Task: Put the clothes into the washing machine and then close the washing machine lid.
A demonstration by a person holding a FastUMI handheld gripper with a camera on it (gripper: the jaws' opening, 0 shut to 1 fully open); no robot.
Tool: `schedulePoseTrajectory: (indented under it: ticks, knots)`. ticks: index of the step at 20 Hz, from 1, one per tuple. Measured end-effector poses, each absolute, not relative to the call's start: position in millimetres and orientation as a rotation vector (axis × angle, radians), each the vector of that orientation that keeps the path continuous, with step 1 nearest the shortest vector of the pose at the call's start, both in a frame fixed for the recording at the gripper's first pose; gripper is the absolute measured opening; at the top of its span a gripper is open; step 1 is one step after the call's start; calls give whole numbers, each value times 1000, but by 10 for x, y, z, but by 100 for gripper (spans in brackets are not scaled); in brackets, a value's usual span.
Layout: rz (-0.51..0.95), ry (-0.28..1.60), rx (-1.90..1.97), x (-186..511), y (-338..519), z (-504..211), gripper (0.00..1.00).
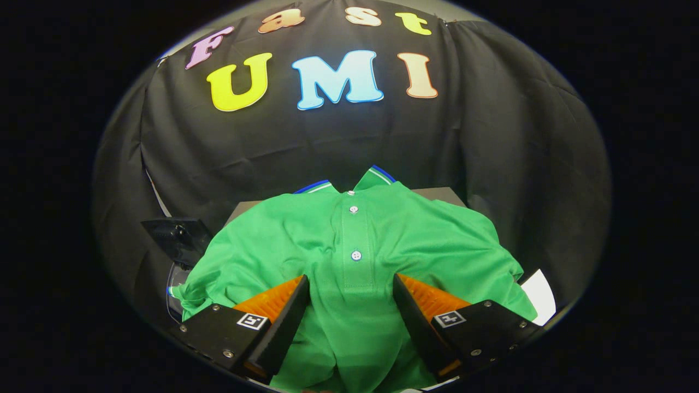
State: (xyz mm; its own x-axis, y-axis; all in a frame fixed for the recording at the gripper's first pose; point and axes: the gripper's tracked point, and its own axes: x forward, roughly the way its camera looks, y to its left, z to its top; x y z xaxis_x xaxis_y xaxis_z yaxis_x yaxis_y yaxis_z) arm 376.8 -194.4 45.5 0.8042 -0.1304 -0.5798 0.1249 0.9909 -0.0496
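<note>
My gripper (351,292) sits low in the centre of the frame with its 2 fingers spread wide. Between them runs the button placket of a bright green knit polo shirt (355,256) with a blue-and-white trimmed collar. I cannot tell whether either finger actually presses on the cloth; the fabric passes between and under them. The shirt lies spread across the middle of the frame, collar pointing away from me toward the black cloth wall, with 2 small white buttons (356,255) showing on the placket. It drapes over a flat grey surface (442,194) whose corners show behind the shoulders. At centre left, just beside the shirt's sleeve, stands a dark glossy panel (177,237).
</note>
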Motion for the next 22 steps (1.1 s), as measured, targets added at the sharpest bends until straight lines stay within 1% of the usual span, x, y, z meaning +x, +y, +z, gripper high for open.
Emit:
schedulePoseTrajectory:
  ticks: [10, 17, 22]
  knots:
    - [-110, 636, -54, 3812, -1961, 440, 97]
    - [-94, 590, -50, 3861, -1989, 442, 97]
    - [-101, 610, -48, 3886, -1999, 412, 97]
